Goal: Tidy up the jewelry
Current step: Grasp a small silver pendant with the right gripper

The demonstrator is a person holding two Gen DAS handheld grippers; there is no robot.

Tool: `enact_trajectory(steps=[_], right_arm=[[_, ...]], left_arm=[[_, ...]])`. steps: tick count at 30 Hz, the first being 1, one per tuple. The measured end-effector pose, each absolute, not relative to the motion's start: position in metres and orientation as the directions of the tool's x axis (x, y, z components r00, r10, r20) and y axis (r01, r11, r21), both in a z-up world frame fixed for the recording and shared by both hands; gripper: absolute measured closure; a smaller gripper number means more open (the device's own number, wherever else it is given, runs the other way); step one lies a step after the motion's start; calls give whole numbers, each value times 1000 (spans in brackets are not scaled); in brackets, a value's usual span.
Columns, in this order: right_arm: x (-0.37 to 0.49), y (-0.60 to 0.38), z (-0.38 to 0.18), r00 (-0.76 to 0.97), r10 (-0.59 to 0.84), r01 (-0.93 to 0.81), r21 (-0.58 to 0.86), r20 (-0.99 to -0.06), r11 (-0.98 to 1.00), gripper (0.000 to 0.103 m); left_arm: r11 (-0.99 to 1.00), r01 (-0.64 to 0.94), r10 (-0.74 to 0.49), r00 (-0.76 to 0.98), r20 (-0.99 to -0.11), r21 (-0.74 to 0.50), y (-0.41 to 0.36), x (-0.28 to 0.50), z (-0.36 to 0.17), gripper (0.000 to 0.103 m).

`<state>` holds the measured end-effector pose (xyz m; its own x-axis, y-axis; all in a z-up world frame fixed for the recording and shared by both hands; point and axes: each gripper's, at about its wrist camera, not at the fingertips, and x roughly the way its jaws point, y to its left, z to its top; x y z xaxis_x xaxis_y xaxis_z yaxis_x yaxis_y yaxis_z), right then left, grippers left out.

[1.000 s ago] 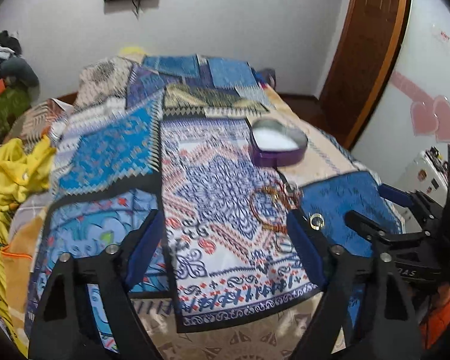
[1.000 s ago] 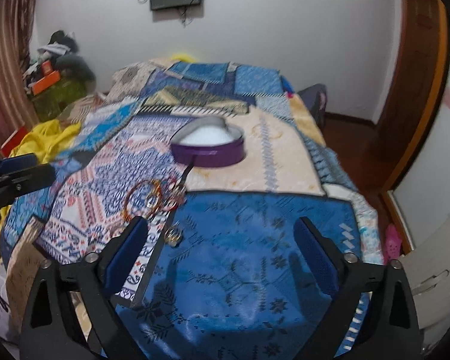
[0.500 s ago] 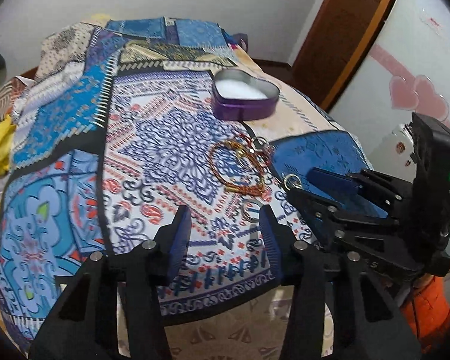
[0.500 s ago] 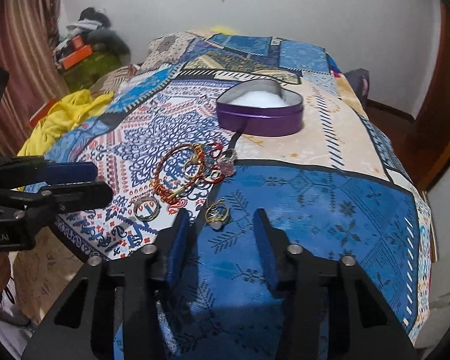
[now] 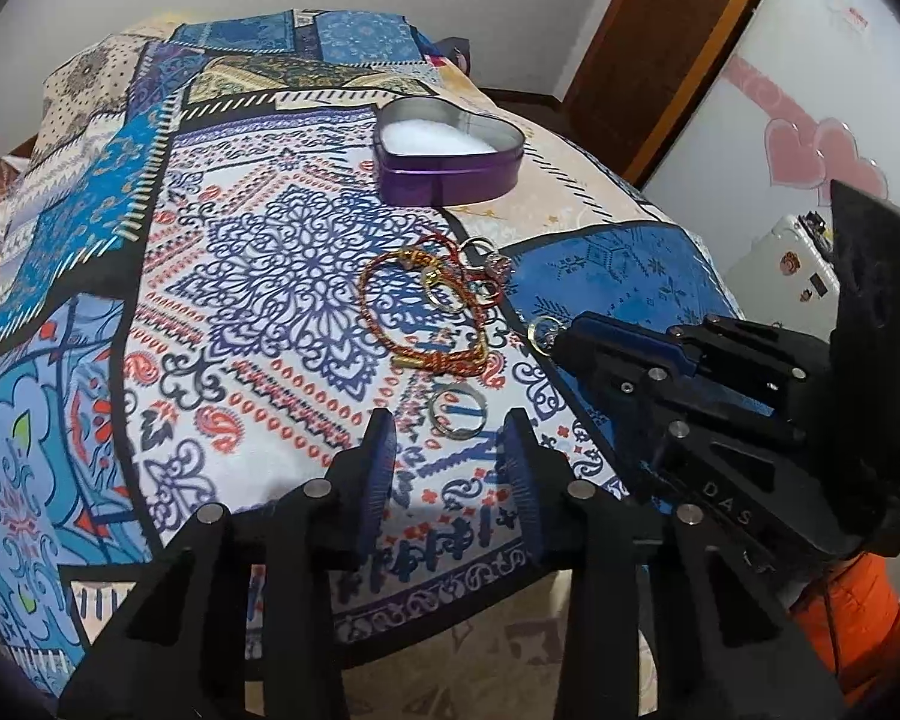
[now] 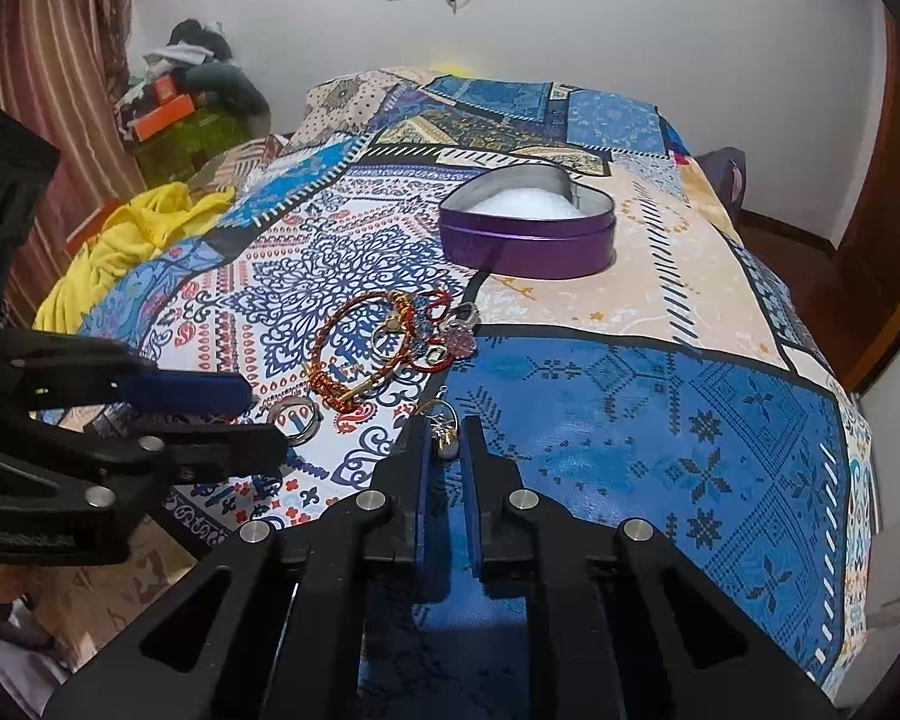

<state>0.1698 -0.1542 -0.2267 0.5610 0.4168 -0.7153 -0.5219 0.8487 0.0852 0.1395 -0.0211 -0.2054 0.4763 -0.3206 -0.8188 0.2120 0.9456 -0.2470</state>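
Note:
A purple heart-shaped tin (image 5: 450, 171) with white lining stands open on the patterned bedspread; it also shows in the right wrist view (image 6: 528, 234). In front of it lie a red-and-gold cord bracelet (image 5: 420, 318), small rings and charms (image 5: 480, 267) and a silver ring (image 5: 457, 412). My left gripper (image 5: 450, 438) is half open just short of the silver ring. My right gripper (image 6: 444, 435) has its fingers nearly shut around a small gold ring (image 6: 441, 417) on the blue patch; contact is unclear.
The bed's near edge drops off just below both grippers. A yellow cloth (image 6: 126, 240) lies at the bed's left side. Clutter (image 6: 192, 90) sits by the curtain. A brown door (image 5: 660, 48) and white wall stand on the right.
Both grippers have moved forward and down toward the jewelry. Both have narrowed from wide open. The right fingers now frame the gold ring; the left ones sit just before the silver ring.

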Motion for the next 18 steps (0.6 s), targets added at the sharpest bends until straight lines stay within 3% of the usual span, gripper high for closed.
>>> enact_trajectory(steps=[4,8,12,14,16,18], right_arm=[[169,-159,-220,579,420,-508,95,-698,856,95],[170,-163,-217,574,428,-503,113,-698,857,95],[172,-164,-216,554,435,-500,134,-710,855,93],[173,-160,-218,539,437,-509,135,-720,850,87],[173,-157,-219,534,434,-516,127,-725,847,73],[173,-152,-221,533,427,-525,111,-730,844,70]], left_arm=[[949,222,-308,476,-824,-226,-29,143,-208,69],[956,216,-282,488,-826,-198,-30,145,-210,82],[955,211,-290,492,-821,-211,-27,144,-209,82],[956,207,-284,498,-819,-206,-27,143,-208,82],[958,203,-281,506,-816,-204,-26,142,-207,82],[959,198,-279,517,-809,-204,-23,139,-204,82]])
